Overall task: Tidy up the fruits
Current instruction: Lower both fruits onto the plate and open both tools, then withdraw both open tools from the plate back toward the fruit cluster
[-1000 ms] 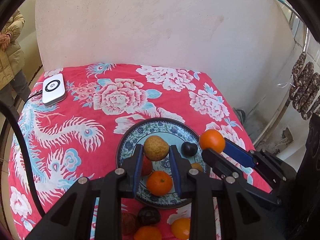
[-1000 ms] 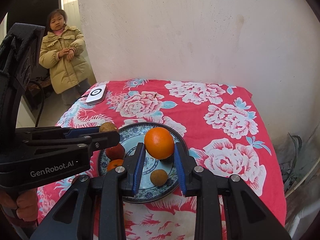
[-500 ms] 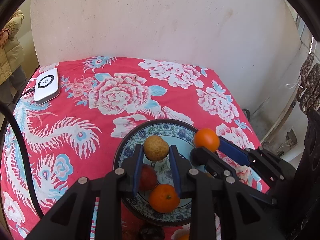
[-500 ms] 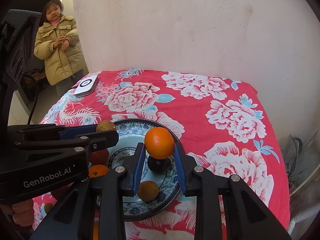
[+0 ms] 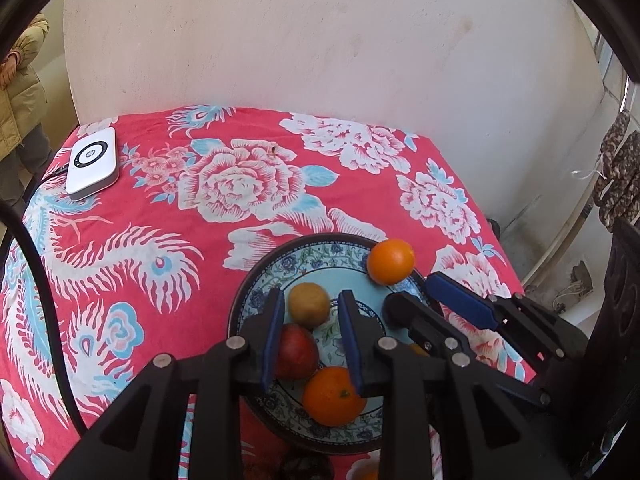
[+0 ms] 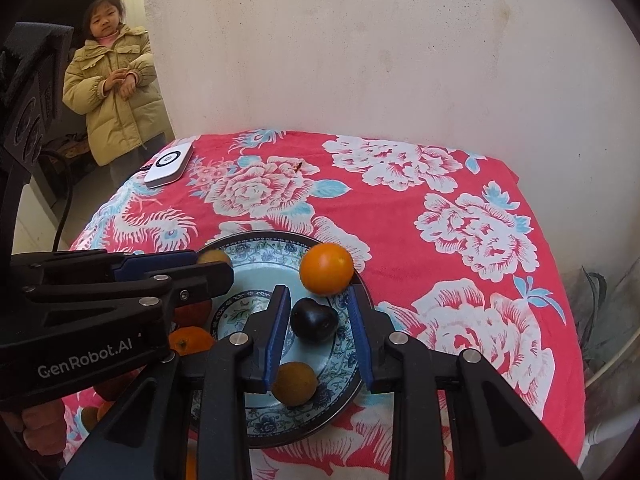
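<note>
A blue-patterned plate (image 5: 244, 300) (image 6: 256, 280) lies on the red floral cloth. It holds a red apple (image 5: 296, 350), an orange (image 5: 332, 396), a dark plum (image 6: 313, 320) and a brown fruit (image 6: 295, 384). My left gripper (image 5: 312, 300) hangs over the plate, shut on a round brown fruit (image 5: 309, 305) (image 6: 212, 257). A second orange (image 6: 326, 268) (image 5: 391, 261) sits at the plate's far right rim, just ahead of my right gripper (image 6: 318, 292) (image 5: 412, 292). The pads are not pressing on it; the jaws stand a fruit's width apart above the plum.
A white device (image 5: 92, 164) (image 6: 168, 164) with a cable lies at the cloth's far left corner. A person in a tan jacket (image 6: 116, 92) stands beyond it. A pale wall backs the table. More fruits (image 5: 304, 468) lie on the cloth by the near edge.
Both grippers have sunk toward the plate. The orange that sat between the right fingers now lies beyond their tips at the plate's rim. The left still holds the brown fruit.
</note>
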The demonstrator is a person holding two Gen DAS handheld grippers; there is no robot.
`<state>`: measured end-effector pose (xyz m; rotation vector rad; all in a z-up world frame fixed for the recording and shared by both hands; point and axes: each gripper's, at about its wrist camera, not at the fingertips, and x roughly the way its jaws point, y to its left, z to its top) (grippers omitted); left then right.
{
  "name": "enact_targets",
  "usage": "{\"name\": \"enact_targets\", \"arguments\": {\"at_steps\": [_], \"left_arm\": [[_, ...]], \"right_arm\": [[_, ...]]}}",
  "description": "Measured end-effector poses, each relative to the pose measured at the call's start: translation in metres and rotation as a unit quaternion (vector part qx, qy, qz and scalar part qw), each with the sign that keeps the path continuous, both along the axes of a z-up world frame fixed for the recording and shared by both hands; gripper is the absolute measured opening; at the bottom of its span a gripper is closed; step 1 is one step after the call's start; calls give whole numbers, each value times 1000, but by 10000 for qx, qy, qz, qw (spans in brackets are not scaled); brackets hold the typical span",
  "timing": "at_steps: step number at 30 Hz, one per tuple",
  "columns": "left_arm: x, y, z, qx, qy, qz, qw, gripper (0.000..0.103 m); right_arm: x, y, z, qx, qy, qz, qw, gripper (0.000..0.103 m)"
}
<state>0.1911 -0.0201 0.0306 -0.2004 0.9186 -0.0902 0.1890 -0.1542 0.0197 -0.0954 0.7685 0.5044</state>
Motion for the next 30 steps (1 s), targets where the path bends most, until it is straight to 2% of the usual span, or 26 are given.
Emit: {"name": "enact_targets", "arguments": {"at_steps": [6,17,30], "left_arm": [[-3,0,5,-16,-22,-16,10000,33],[-25,6,16,0,-40,73,10000,33],[-68,12,26,17,-53,78,10000,33]], "right_arm": [[-5,-4,4,68,-9,-58,10000,36],[-26,-9,15,259,8,-79,9996,42],[-67,-11,27,395,-15,19,9992,42]]}}
